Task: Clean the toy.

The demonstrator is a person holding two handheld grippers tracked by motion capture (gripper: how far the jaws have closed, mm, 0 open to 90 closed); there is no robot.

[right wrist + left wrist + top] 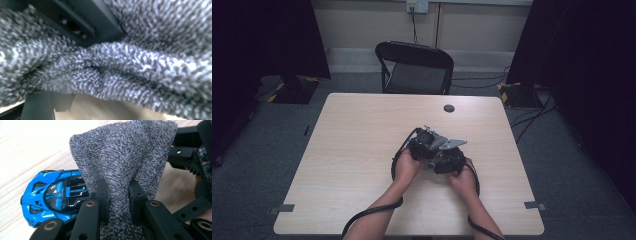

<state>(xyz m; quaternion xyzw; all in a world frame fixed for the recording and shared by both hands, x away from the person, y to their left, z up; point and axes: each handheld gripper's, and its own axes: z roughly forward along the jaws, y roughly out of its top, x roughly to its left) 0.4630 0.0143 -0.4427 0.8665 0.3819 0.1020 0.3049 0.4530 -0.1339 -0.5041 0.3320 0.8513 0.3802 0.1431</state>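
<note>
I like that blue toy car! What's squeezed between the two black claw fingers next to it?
In the left gripper view, a fuzzy grey terry cloth is pinched between the left claw fingers, beside the shiny blue toy car.

No readable text, label, brand, number or sign is found in any view. Nothing is printed on the grey towel [120, 165], and no badge or lettering is made out on the blue toy car [53, 195]. The yellow-and-black striped marks on the stand bases on the floor [511, 92] are hazard stripes, not lettering. The wall socket [417, 6] is too small for any marking to be read. The table [362, 130] carries no writing.
</note>
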